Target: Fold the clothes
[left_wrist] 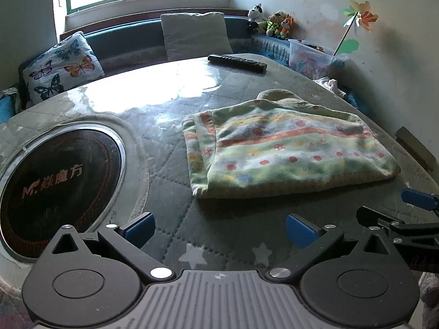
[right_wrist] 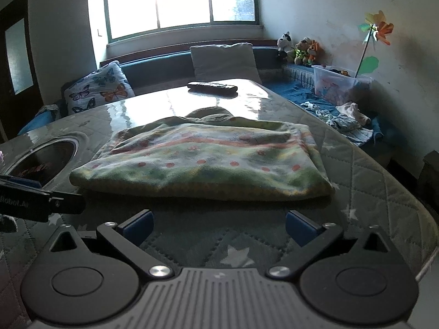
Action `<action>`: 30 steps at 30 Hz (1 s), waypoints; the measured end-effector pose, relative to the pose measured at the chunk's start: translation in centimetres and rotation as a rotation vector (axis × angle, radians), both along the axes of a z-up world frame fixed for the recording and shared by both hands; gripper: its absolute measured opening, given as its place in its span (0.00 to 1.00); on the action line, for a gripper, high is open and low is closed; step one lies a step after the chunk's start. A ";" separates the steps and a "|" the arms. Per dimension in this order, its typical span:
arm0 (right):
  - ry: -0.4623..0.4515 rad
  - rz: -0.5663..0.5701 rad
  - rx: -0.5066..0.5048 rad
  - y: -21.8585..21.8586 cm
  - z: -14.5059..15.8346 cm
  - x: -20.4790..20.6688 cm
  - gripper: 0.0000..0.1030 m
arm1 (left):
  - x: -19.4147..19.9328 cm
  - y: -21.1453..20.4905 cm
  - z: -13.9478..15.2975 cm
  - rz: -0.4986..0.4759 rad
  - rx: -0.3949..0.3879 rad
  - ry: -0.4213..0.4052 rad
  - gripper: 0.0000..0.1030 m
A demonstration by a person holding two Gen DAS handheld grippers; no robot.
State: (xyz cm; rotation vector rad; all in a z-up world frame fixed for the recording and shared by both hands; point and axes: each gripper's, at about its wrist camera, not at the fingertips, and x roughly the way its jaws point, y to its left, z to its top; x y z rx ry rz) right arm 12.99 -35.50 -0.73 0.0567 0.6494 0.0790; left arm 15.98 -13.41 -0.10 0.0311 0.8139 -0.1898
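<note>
Left gripper (left_wrist: 219, 226): I hold it low over the table, jaws spread wide, nothing between the blue pads. Quilted star-print cover directly beneath.

Right gripper (right_wrist: 219, 226): same posture, jaws wide apart and empty. In the left wrist view its blue fingertip and black linkage show at my far right; in the right wrist view the left tool's body shows at my far left. The two sit side by side, near each other.

Garment (left_wrist: 277, 148): fleece piece, green and white bands with an orange stripe and small red dots. It lies just ahead of both grippers, slightly right of the left one and centred ahead of the right one (right_wrist: 203, 161). It rests as a compact, layered rectangle, doubled edges showing on its left side, a plain olive part bunched at its far edge. Neither gripper touches it.

Table (left_wrist: 170, 213): glossy, strong window glare beyond the garment. Round inset heater plate (left_wrist: 55, 181) ahead-left of the left gripper. Remote control (left_wrist: 237, 63) far ahead, past the garment.

Beyond the table: bench with butterfly cushion (left_wrist: 61, 68), grey cushion, soft toys, a clear tub and loose clothes (right_wrist: 345, 118) to the far right.

Step in hand, my judgement: the garment already lies folded. This fits either a completed fold with both tools drawn clear, or a pause ahead of one more halving. Should another fold be wanted, it calls for both jaws to close on the near corners evenly, keeping the stacked layers from sliding apart.
</note>
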 end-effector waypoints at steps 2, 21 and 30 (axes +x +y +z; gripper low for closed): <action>0.002 -0.006 0.002 0.0 -0.1 -0.2 1.00 | -0.2 0.0 0.0 -0.007 -0.002 0.003 1.00; 0.005 -0.042 0.019 0.5 -0.4 -1.8 1.00 | -1.8 -0.2 -0.2 -0.052 0.007 0.012 1.00; 0.005 -0.045 0.012 1.1 -0.3 -1.9 1.00 | -2.2 -0.1 -0.3 -0.061 0.011 0.011 1.00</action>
